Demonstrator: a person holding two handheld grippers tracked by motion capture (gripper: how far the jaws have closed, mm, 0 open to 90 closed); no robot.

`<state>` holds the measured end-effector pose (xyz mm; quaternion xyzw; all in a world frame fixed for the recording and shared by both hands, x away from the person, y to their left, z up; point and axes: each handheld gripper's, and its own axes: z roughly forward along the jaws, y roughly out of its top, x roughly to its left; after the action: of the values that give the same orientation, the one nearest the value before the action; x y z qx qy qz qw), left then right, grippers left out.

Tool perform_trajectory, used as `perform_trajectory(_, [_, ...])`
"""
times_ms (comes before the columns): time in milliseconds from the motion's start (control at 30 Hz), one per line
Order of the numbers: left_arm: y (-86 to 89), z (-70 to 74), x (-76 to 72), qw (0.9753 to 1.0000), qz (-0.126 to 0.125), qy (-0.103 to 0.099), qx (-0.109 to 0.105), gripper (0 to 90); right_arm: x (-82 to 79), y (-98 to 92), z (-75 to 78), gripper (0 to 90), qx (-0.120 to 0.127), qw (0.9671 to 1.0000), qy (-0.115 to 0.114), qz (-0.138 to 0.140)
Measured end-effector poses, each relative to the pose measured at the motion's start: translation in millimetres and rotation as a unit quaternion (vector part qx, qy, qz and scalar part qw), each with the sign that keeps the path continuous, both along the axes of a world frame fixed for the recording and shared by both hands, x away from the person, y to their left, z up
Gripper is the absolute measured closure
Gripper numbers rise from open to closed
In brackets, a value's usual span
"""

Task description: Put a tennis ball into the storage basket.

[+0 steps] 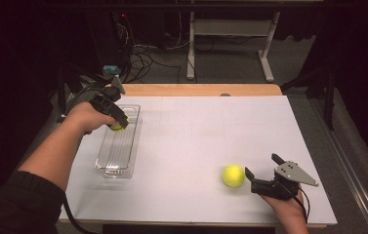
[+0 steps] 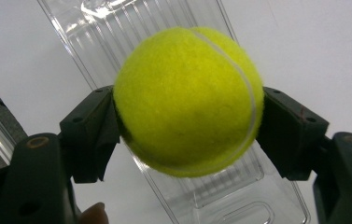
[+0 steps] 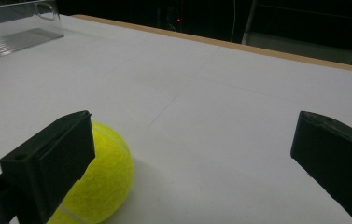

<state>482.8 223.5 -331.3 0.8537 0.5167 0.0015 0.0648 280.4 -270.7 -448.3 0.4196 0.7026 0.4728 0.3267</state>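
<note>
Looking down from the high view, the left tongs (image 1: 118, 122) hang over the far end of a clear plastic tray (image 1: 104, 165) at the left of the white bench (image 1: 191, 141), clamped on a yellow tennis ball (image 1: 117, 126). A second tennis ball (image 1: 233, 175) lies loose on the bench near the front edge, just beside the right tongs (image 1: 259, 171), whose jaws stand spread and point toward it.

From the left gripper view, the held ball (image 2: 187, 100) sits squeezed between the two black jaws, above the ribbed tray (image 2: 239, 196), apart from its floor as far as I can tell. Judging by this, the first ball is about to go in but is not yet released.

From the right gripper view, the right tongs (image 3: 190, 154) are wide apart and grip nothing; the loose ball (image 3: 101, 182) rests on the bench against the left-hand jaw, off centre. That ball remains to be grasped and carried to the tray (image 3: 10, 35), well away at the far left, so roughly half the work looks left.
</note>
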Motion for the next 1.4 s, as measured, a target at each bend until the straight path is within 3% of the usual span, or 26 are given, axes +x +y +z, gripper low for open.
perform_trajectory(733, [-8.4, -23.7, 8.0, 0.9999, 0.0, 0.014, 0.008, 27.1, 0.0, -0.5, -0.1, 0.0, -0.001, 1.0, 0.0, 0.0])
perform_trajectory(1400, [-12.2, -30.2, 11.7, 0.9998, -0.001, 0.008, 0.017, 26.9, -0.1, 0.1, -0.5, 0.0, -0.001, 1.0, 0.002, 0.001])
